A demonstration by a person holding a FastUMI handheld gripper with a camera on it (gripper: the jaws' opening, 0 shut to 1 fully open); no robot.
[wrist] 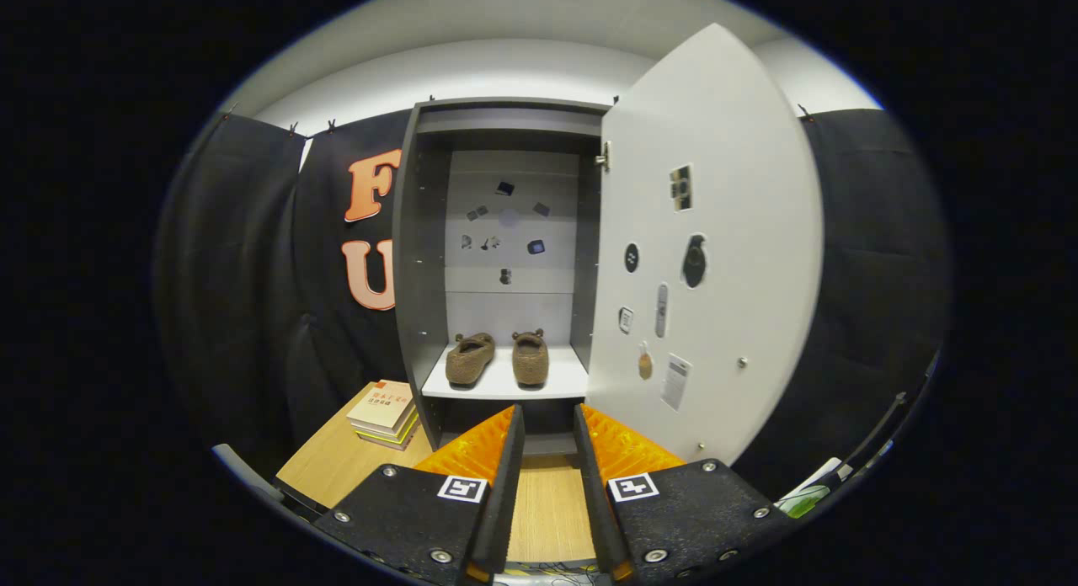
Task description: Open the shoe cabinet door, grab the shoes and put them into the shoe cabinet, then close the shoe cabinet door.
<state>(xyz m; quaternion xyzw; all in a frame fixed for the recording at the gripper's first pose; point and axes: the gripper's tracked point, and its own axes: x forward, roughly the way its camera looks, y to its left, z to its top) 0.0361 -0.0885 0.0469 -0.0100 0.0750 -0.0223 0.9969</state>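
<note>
Fingers (548, 451) of our gripper stand parted with nothing between them; both shoes already on the cabinet shelf, door open.

From the gripper view we look straight into the shoe cabinet (421, 258); the two brown shoes (497, 359) sit side by side on its white shelf (504, 386), well beyond the fingers; the white door (724, 258) is swung wide to the right, just beyond the right finger; a stack of books (383, 411) lies on the wooden table (337, 464) left of the cabinet. By our judgement only closing is left — we should get a finger behind the door's free edge and sweep it leftward until it meets the frame, steadily, without knocking the shoes; our gripper is held level, centred on the opening, back from the shelf.
</note>
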